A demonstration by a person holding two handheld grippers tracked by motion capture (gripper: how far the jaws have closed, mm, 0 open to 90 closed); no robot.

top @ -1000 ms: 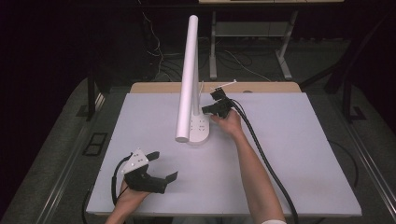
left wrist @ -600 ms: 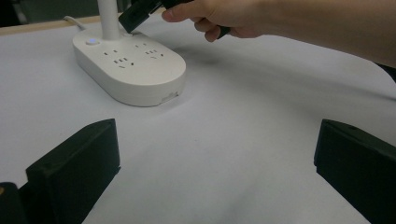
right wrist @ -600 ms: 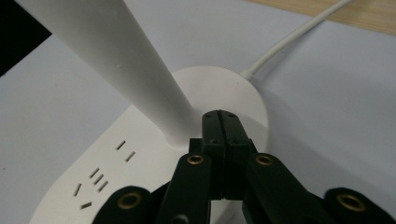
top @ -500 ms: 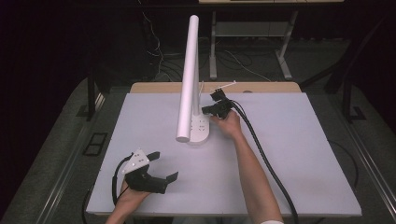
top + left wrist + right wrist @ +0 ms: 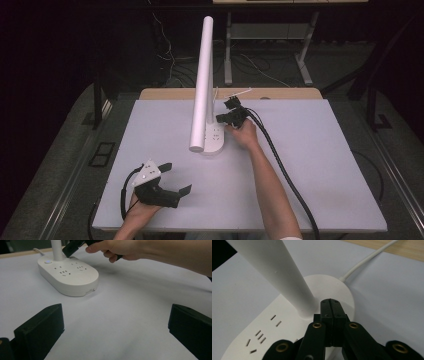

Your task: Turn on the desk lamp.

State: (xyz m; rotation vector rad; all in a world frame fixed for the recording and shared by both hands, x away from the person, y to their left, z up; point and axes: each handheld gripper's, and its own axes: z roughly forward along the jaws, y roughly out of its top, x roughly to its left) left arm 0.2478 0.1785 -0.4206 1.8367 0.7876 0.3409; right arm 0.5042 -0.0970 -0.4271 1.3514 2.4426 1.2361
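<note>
A white desk lamp stands at the table's middle back: a tall tube (image 5: 202,85) leans up from an oval base (image 5: 214,142) with socket slots. My right gripper (image 5: 222,119) is shut, with nothing between its jaws. In the right gripper view its tips (image 5: 331,303) rest at the foot of the tube (image 5: 274,272), on or just above the base (image 5: 332,286). My left gripper (image 5: 179,177) sits near the front left edge, open and holding nothing. In the left gripper view, that gripper (image 5: 115,325) faces the base (image 5: 72,277) across bare table, jaws wide apart.
The lamp's white cable (image 5: 367,262) runs off the base toward the wooden strip (image 5: 280,93) at the back. A small button (image 5: 47,262) sits on the base beside the tube. The white tabletop (image 5: 325,165) spreads right of my right forearm. Dark floor surrounds the table.
</note>
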